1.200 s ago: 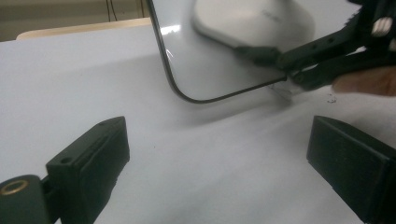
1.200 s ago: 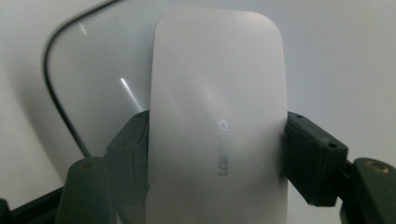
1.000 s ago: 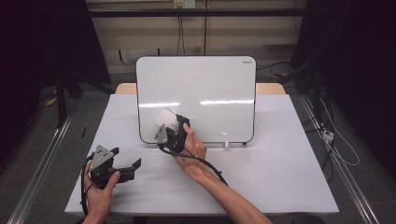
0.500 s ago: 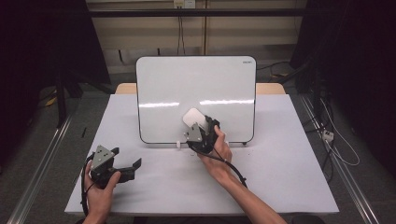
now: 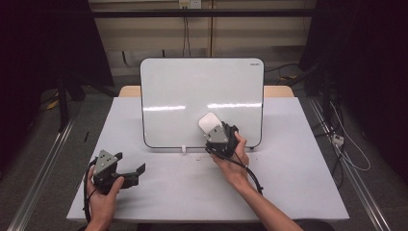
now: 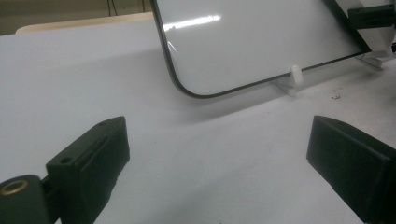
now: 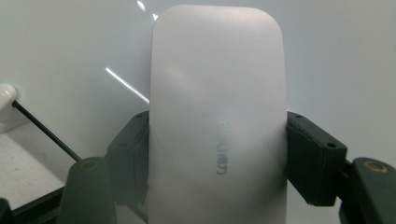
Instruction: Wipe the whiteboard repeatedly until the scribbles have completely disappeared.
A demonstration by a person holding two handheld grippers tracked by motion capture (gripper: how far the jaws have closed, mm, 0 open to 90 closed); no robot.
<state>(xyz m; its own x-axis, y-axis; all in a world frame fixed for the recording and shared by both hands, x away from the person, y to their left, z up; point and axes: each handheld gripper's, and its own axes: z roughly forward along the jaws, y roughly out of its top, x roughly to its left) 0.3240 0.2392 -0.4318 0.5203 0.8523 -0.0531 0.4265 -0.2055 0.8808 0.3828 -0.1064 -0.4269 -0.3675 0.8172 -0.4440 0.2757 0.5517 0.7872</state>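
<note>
Moved: our right gripper [image 5: 211,129] has slid rightward along the whiteboard [image 5: 202,91].
Grip: we pinch the white eraser [image 7: 217,116] against the whiteboard's lower face.
Left gripper [image 6: 219,163]: spread, before the whiteboard's left corner.

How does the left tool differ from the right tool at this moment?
The left tool has its jaws spread wide with nothing between them, while the right tool is clamped shut on a white eraser. The left tool sits low over the table away from the whiteboard; the right tool holds the eraser at the whiteboard's lower part. Both are black and hand-held.
</note>
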